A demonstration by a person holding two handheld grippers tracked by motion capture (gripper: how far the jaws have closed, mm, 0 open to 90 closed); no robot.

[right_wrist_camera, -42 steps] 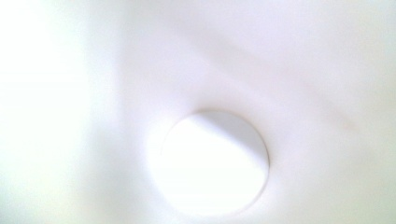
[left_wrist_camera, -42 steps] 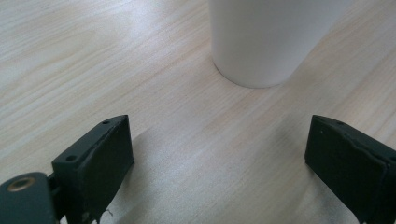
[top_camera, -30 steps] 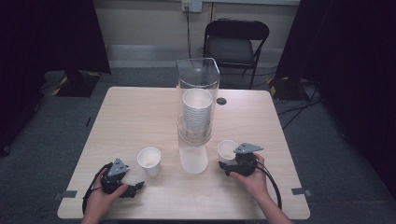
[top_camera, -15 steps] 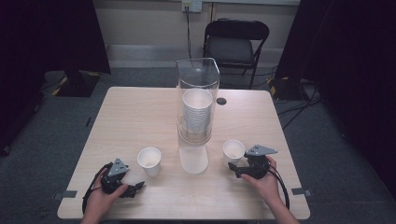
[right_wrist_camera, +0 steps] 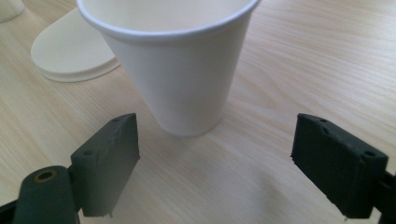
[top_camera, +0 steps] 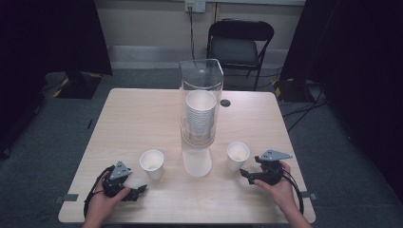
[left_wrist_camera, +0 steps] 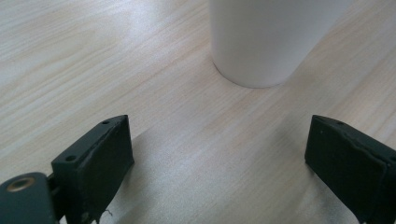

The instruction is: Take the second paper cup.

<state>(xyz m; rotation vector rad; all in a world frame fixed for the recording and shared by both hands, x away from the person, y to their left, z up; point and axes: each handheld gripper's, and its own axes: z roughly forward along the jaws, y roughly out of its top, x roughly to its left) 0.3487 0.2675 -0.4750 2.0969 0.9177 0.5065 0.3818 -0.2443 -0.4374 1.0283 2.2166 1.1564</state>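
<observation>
Resting low on the worktop (top_camera: 142, 114), both tongs stood wide with nothing between their jaws. The left tongs (top_camera: 138, 192), held in the left hand (top_camera: 102, 206) near the front edge, pointed toward the left cup (top_camera: 152, 164), which stood upright just beyond them and apart; in the left gripper view the left tongs (left_wrist_camera: 219, 158) faced the cup's base (left_wrist_camera: 261, 42) with bare wood between. The right tongs (top_camera: 244, 174), held in the right hand (top_camera: 278, 190), lay just beside the right cup (top_camera: 237, 155); in the right gripper view the right tongs (right_wrist_camera: 215, 163) faced that cup (right_wrist_camera: 187, 70), upright and untouched by either jaw. Between the two cups an upturned cup (top_camera: 197, 162) stood below a clear tube (top_camera: 201, 102) holding a cup stack (top_camera: 200, 116). A chair (top_camera: 240, 47) stood beyond the worktop
</observation>
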